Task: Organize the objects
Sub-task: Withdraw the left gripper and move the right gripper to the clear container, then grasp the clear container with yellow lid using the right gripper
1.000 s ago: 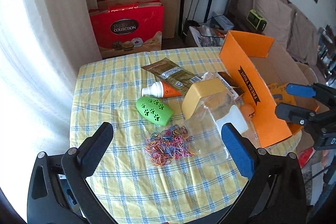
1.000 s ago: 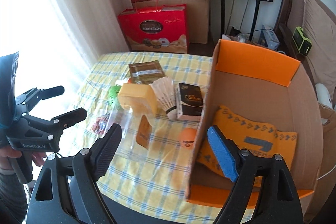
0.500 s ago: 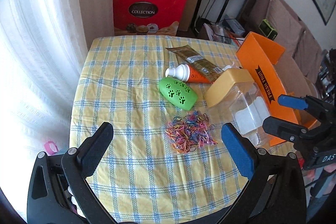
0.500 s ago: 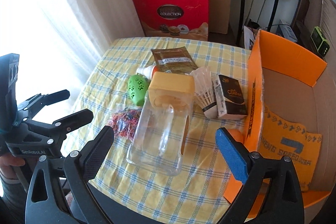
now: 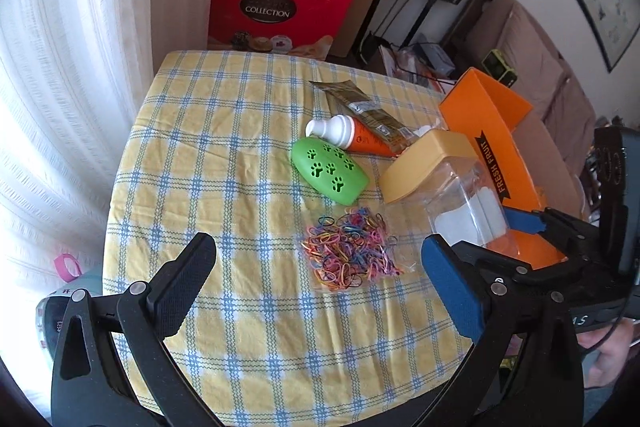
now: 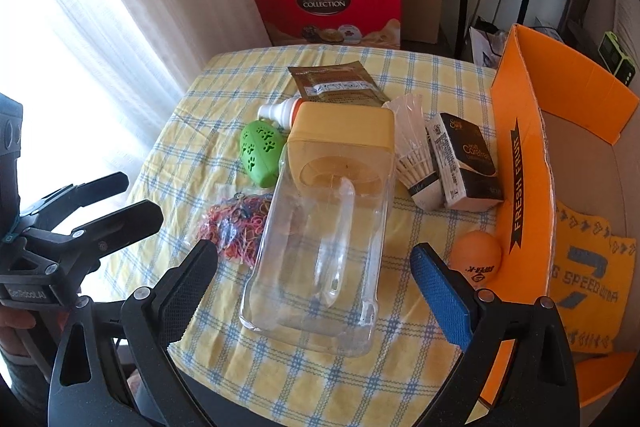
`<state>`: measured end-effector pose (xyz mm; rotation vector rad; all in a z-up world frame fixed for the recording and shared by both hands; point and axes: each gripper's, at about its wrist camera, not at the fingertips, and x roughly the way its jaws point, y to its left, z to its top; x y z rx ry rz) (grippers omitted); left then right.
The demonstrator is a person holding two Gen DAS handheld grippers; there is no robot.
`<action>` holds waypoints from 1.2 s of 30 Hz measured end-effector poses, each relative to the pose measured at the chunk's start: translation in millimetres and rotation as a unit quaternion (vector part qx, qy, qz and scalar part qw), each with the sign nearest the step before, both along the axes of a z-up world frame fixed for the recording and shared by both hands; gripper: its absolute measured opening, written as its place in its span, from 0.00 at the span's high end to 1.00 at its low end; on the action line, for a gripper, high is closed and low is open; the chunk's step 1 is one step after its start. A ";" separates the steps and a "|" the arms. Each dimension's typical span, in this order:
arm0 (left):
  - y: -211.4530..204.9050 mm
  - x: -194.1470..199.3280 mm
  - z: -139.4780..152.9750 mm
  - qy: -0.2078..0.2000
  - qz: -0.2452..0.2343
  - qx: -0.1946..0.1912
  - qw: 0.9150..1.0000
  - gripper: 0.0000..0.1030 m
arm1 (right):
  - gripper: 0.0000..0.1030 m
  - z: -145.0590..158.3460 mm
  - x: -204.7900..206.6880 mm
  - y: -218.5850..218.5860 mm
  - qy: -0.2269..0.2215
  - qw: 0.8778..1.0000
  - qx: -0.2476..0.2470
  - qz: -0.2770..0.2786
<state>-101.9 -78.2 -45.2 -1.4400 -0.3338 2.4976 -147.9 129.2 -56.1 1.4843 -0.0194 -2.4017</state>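
Observation:
A clear plastic jug with a yellow lid (image 6: 328, 227) lies on the checked tablecloth (image 5: 224, 131), in front of my open, empty right gripper (image 6: 314, 275). Beside it lie a green paw-print case (image 5: 330, 171), a bag of coloured rubber bands (image 5: 348, 251), an orange-and-white bottle (image 5: 348, 135), a brown packet (image 6: 334, 85), a shuttlecock (image 6: 416, 155), a dark box (image 6: 464, 163) and an orange ball (image 6: 478, 259). The orange cardboard box (image 6: 520, 163) stands open at the right. My left gripper (image 5: 320, 279) is open and empty, just short of the rubber bands.
Red gift bags (image 5: 280, 7) and cartons stand on the floor behind the table. A white curtain (image 5: 60, 67) hangs at the left. A sofa (image 5: 540, 67) and speakers are at the back right. A yellow printed cloth (image 6: 584, 275) lies inside the box.
Both grippers have swung left and pulled back. The left one now faces the rubber bands, the right one faces the jug instead of the box. Both stay open.

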 end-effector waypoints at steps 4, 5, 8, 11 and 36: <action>5.4 -1.7 -5.0 -0.011 -0.004 0.012 1.000 0.00 | 0.31 -3.4 0.9 3.2 -0.006 1.000 -0.008 0.002; 6.4 -1.3 -5.5 -0.013 -0.005 0.014 1.000 0.00 | 0.32 -4.2 1.4 5.3 -0.007 1.000 -0.011 0.001; 9.9 -0.7 -7.9 -0.017 -0.009 0.019 1.000 0.00 | 0.34 -3.9 3.7 14.2 -0.005 1.000 -0.030 -0.004; 13.0 -0.1 -9.5 -0.022 -0.012 0.026 0.999 0.00 | 0.36 -2.4 6.6 23.1 -0.005 0.999 -0.047 -0.009; 34.9 -6.9 -21.1 -0.064 -0.038 0.102 0.992 0.00 | 0.37 6.6 51.0 48.5 -0.027 0.994 -0.103 0.031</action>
